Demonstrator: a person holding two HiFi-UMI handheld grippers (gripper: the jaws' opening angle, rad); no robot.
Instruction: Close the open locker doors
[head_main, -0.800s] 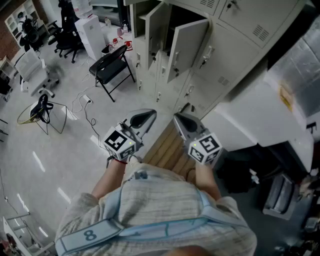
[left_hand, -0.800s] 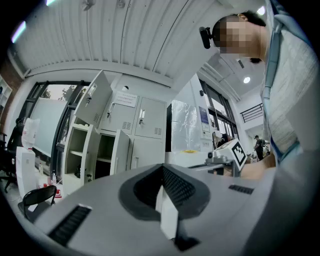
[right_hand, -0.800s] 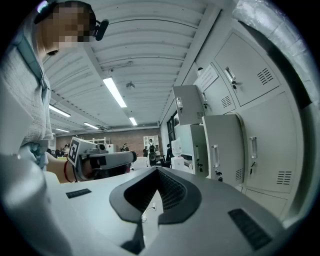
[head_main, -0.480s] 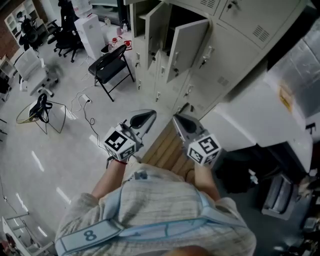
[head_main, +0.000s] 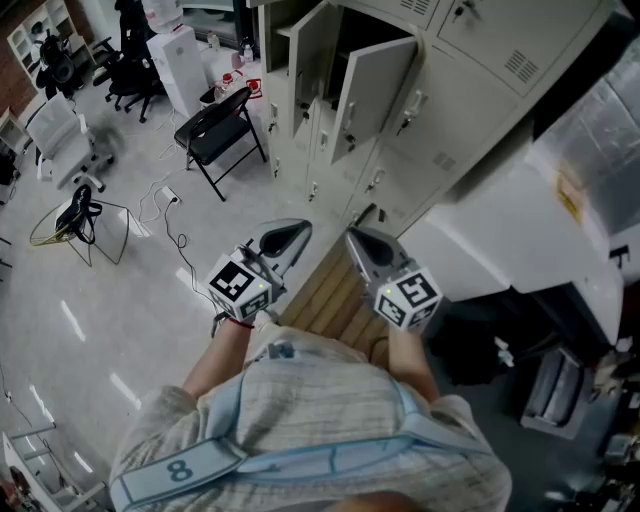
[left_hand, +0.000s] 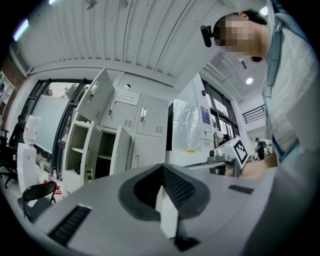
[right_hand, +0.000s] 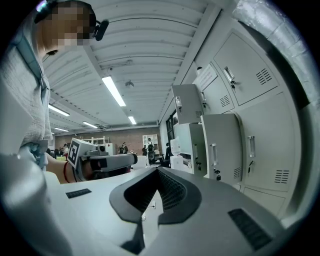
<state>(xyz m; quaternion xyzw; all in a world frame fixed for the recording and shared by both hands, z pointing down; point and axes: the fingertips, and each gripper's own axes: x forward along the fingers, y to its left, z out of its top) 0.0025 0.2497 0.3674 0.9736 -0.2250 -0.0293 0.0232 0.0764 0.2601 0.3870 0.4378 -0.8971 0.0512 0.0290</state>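
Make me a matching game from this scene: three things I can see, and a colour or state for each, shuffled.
Things:
1. folding chair
2. locker door
3. right gripper

Colour or state:
A. jaws shut, holding nothing
B. black, standing on the floor
C. pale, swung open

Pairs: 1-B; 2-C; 3-A

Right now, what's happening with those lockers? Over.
Left gripper and right gripper shut, empty. Locker doors open, not touched yet. Folding chair stands left of them.
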